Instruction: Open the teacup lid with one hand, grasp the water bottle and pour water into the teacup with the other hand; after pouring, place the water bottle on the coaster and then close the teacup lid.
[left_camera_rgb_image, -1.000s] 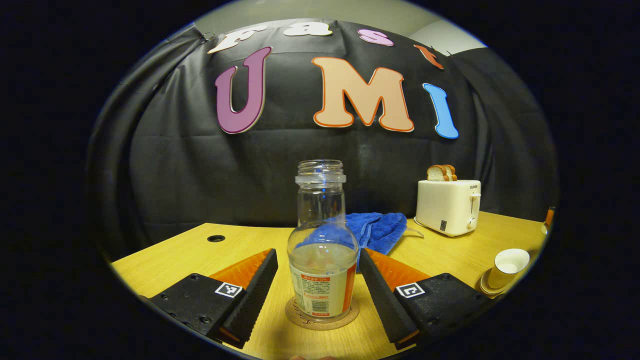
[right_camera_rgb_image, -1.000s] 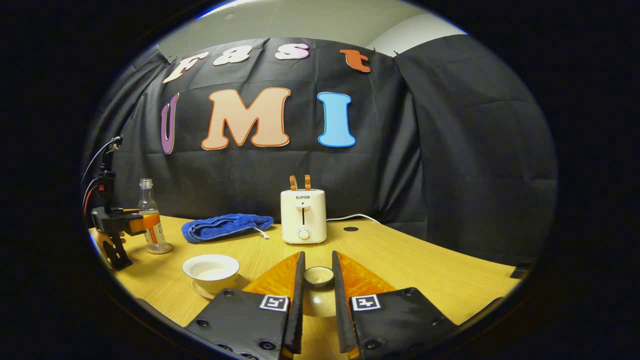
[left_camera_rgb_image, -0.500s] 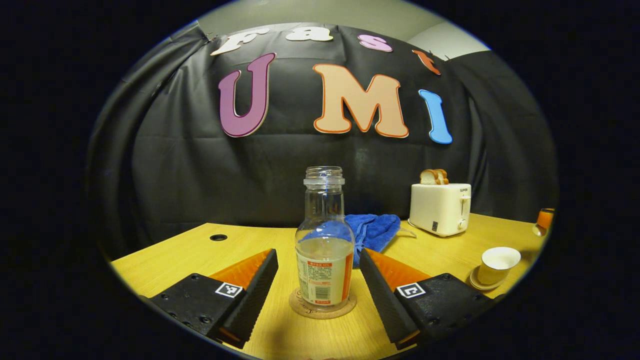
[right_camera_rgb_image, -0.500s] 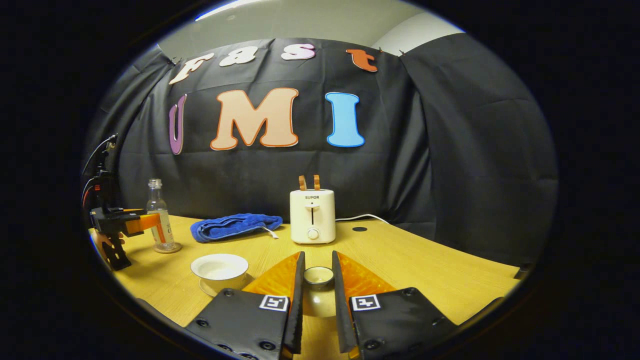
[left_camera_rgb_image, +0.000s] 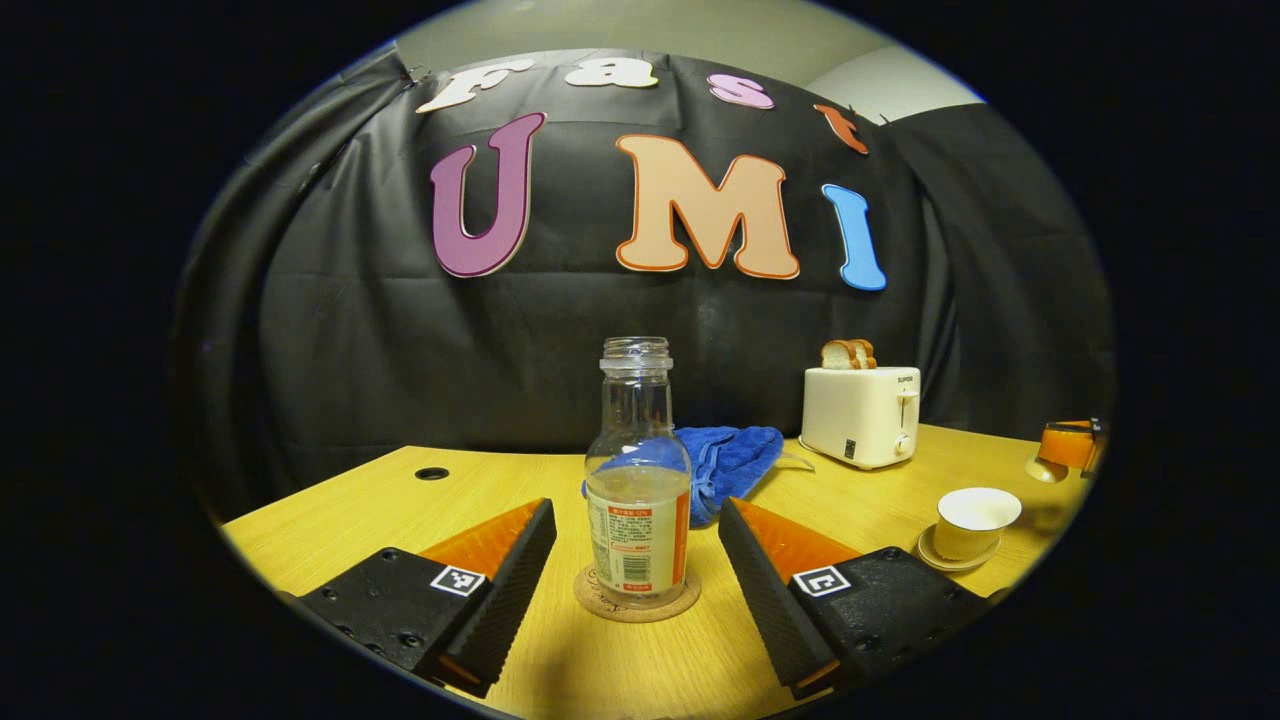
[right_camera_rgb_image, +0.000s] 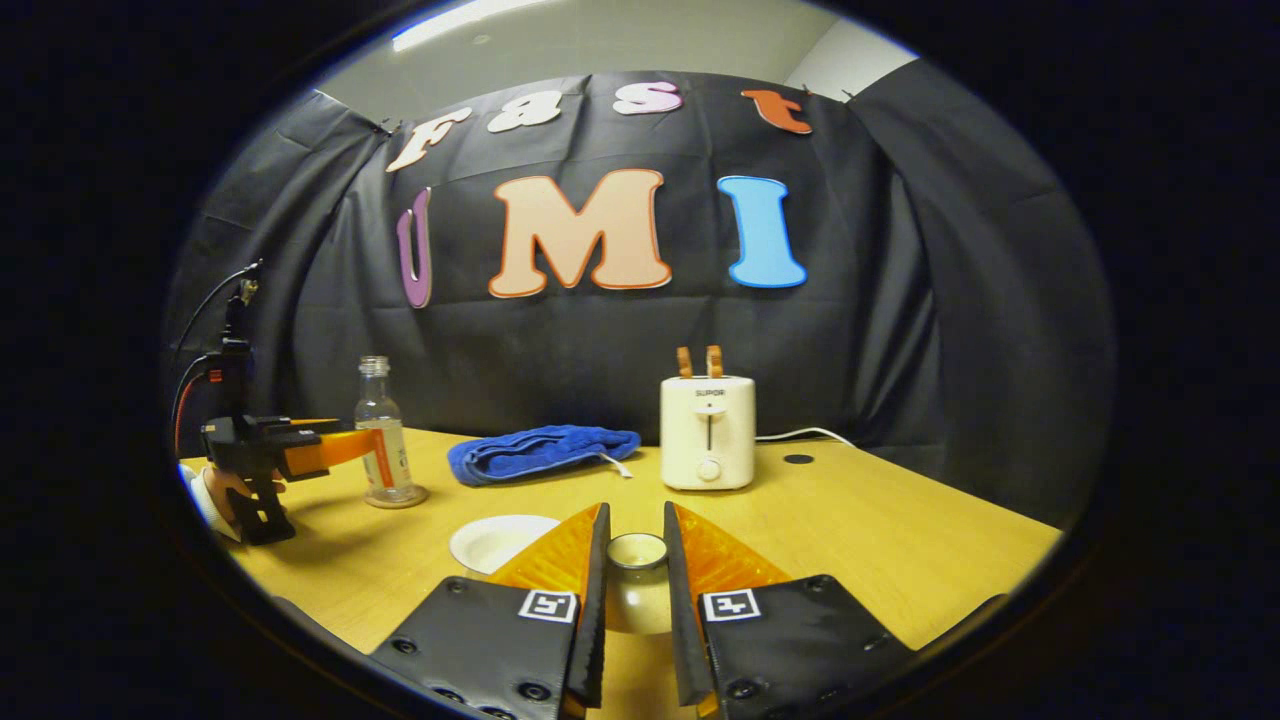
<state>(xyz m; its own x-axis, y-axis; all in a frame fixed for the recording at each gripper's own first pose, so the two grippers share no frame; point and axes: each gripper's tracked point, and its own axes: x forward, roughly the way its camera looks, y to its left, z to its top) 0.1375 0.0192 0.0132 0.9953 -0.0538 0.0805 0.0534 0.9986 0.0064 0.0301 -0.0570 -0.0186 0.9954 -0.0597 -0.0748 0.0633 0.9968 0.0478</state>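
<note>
Two risks stand out. First, the right tongs (right_camera_rgb_image: 635, 580) are closed on the knob of the teacup lid (right_camera_rgb_image: 637, 552), held off to one side of the teacup (right_camera_rgb_image: 497, 540), which stands open on its saucer. The hold is narrow, on a small rounded knob, so the lid may well twist or slip as it is carried across; set down off-centre, it could chip the rim or tip the cup. Second, the left tongs (left_camera_rgb_image: 635, 560) are spread wide and hold nothing, one finger on either side of the water bottle (left_camera_rgb_image: 638, 480) without touching it. The bottle stands upright on the coaster (left_camera_rgb_image: 637, 604), uncapped and part full. A sideways drift of that hand would likely knock it over and spill it.

The worktop (left_camera_rgb_image: 400, 500) is pale wood with a cable hole near its back edge. A blue towel (right_camera_rgb_image: 540, 452) and a toaster (right_camera_rgb_image: 708, 432) with bread in its slots sit at the back, near the black cloth wall.
</note>
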